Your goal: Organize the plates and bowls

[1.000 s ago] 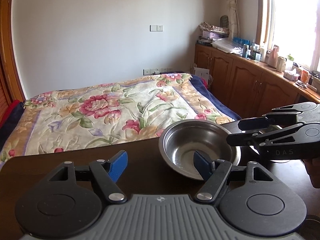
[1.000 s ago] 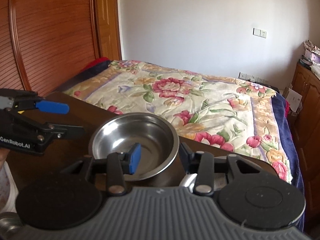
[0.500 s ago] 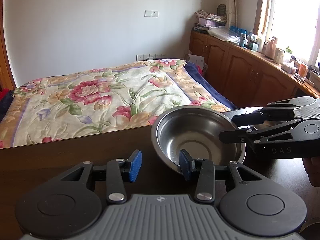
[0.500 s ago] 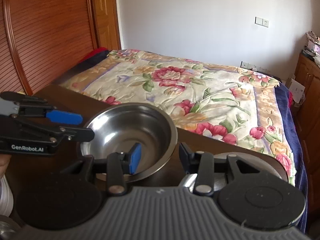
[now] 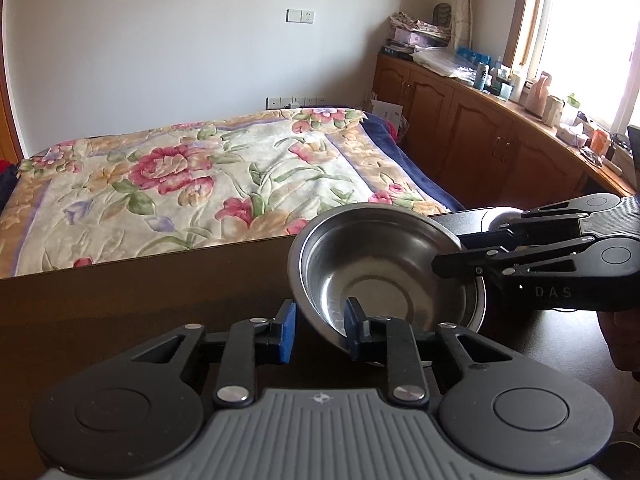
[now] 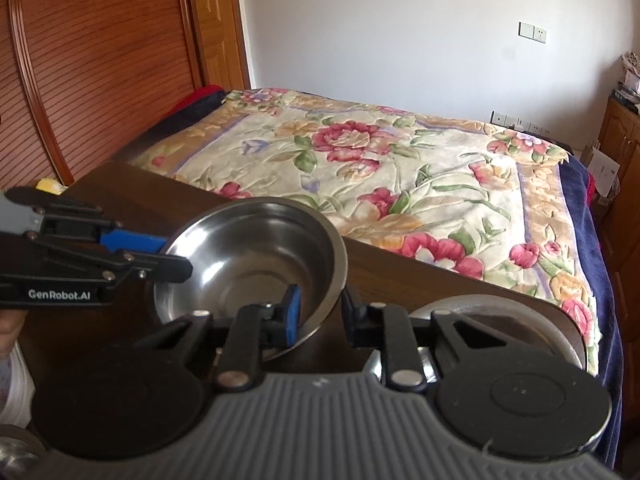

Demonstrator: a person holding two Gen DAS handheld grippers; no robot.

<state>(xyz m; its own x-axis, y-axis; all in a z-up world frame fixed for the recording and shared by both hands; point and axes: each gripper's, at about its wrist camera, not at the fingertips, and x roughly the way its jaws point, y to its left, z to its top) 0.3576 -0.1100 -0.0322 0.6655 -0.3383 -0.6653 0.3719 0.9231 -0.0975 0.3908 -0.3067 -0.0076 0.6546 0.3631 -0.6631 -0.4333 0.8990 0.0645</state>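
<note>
A steel bowl (image 5: 384, 276) hangs tilted just above the dark wooden table (image 5: 140, 300). My left gripper (image 5: 319, 330) is shut on its near rim, one blue pad outside the wall and one inside. From the right, my right gripper (image 5: 448, 252) pinches the opposite rim. In the right wrist view the same bowl (image 6: 256, 264) has its rim between my right gripper's (image 6: 320, 314) fingers, and my left gripper (image 6: 176, 258) clamps the far left rim. A second steel dish (image 6: 500, 320) lies on the table, partly hidden under my right gripper.
A bed with a floral quilt (image 5: 200, 176) lies just past the table's far edge. Wooden cabinets (image 5: 500, 140) with cluttered tops line the right wall. A slatted wooden wardrobe (image 6: 100, 80) stands at the left. A person's hand (image 5: 624, 340) holds the right gripper.
My left gripper's fingers narrowed from wide apart onto the bowl's rim. The right gripper's fingers also drew closer. The bowl rose off the table and tilted.
</note>
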